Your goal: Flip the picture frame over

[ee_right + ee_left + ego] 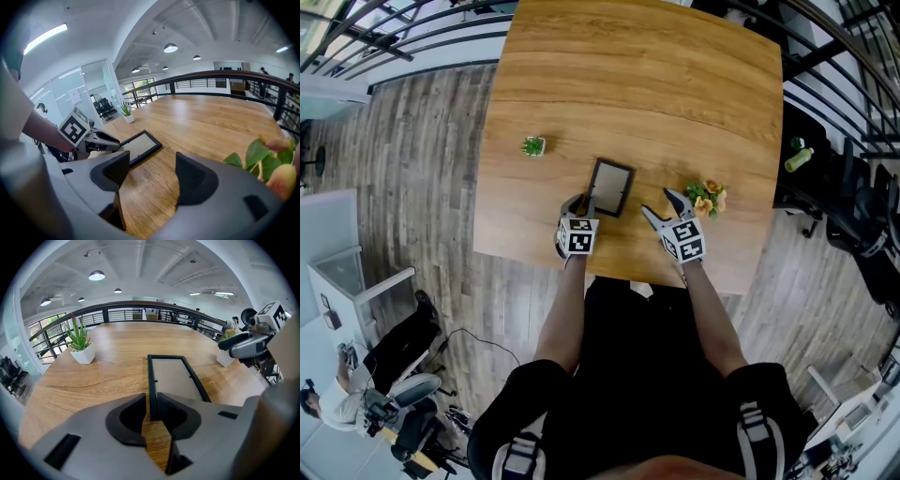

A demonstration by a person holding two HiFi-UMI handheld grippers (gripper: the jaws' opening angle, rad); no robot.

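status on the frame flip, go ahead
Left gripper clamped on picture frame, near corner. Right gripper open, empty. Picture frame flat on table. Flowers beside right gripper, clear of picture frame.

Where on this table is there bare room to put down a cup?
The whole far half of the table, beyond the potted plant, picture frame and flowers, is bare. The near edge is crowded: left gripper on the frame, right gripper beside the flowers.

— How do we find the picture frame?
— We see it flat on the table, near the front edge: thin black rim, pale grey panel. Its left rail's near end is clamped in the left gripper.
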